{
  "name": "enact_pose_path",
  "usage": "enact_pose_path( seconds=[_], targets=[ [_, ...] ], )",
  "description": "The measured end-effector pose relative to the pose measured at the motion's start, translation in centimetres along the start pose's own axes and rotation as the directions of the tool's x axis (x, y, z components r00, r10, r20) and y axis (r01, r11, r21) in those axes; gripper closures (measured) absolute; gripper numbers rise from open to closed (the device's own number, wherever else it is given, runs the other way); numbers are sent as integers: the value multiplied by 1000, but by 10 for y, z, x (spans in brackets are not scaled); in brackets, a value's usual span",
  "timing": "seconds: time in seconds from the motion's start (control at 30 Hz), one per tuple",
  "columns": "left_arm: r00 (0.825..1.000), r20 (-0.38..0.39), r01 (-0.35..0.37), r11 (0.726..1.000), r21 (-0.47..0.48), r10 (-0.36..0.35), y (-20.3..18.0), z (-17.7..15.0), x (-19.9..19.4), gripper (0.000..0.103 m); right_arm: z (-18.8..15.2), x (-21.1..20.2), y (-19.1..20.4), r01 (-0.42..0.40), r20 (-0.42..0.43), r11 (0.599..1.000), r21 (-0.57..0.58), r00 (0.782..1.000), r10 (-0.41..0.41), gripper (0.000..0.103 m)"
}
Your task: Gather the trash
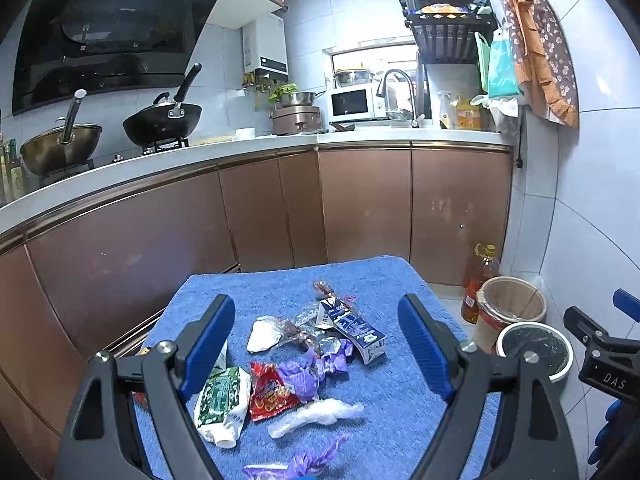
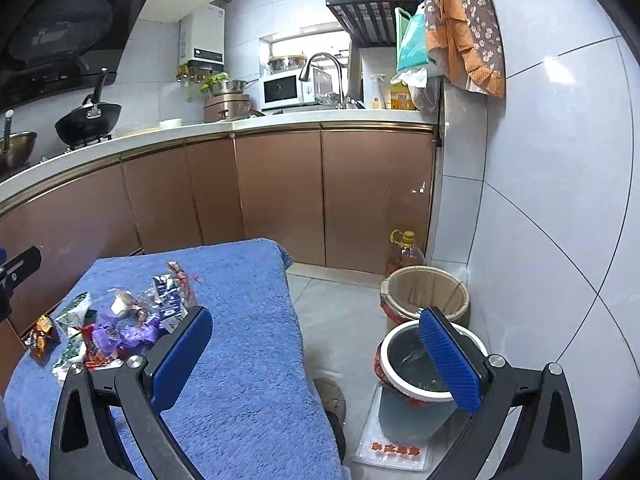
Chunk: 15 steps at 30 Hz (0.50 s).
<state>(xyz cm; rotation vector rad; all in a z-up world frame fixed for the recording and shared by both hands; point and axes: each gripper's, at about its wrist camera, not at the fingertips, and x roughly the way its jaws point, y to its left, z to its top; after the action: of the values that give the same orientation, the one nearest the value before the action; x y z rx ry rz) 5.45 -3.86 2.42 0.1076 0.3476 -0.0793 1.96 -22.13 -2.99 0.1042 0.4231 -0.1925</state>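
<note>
Trash lies in a pile on a blue towel (image 1: 392, 392) over a small table: a blue-white milk carton (image 1: 354, 326), a red snack bag (image 1: 270, 394), a green-white wrapper (image 1: 222, 400), purple wrappers (image 1: 308, 372), a white crumpled piece (image 1: 262, 334) and a clear plastic bag (image 1: 316, 414). My left gripper (image 1: 316, 344) is open, its jaws wide on either side above the pile. My right gripper (image 2: 316, 344) is open and empty, over the towel's right edge (image 2: 256, 360). A white-rimmed trash bin (image 2: 424, 364) with a dark liner stands on the floor under its right finger.
A second bin (image 2: 428, 292) with a beige liner stands behind the first, next to an oil bottle (image 2: 406, 254) by the wall. Brown cabinets (image 2: 280, 192) and a white countertop run behind the table. The right gripper shows at the right edge of the left wrist view (image 1: 600, 344).
</note>
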Motion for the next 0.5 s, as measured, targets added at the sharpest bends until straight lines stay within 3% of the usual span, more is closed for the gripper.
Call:
enact_pose_path(
  seconds=[0.23,0.5],
  targets=[
    [1000,-14,6,1000,11,-6,0,6,25,20,4,17,0,2,-20,1000,15,1000,-2,0],
    [998,-60,10,1000,5,-10,14,5,49,20,9,41,14,-69,-53,998,-1,996,69,0]
  ],
)
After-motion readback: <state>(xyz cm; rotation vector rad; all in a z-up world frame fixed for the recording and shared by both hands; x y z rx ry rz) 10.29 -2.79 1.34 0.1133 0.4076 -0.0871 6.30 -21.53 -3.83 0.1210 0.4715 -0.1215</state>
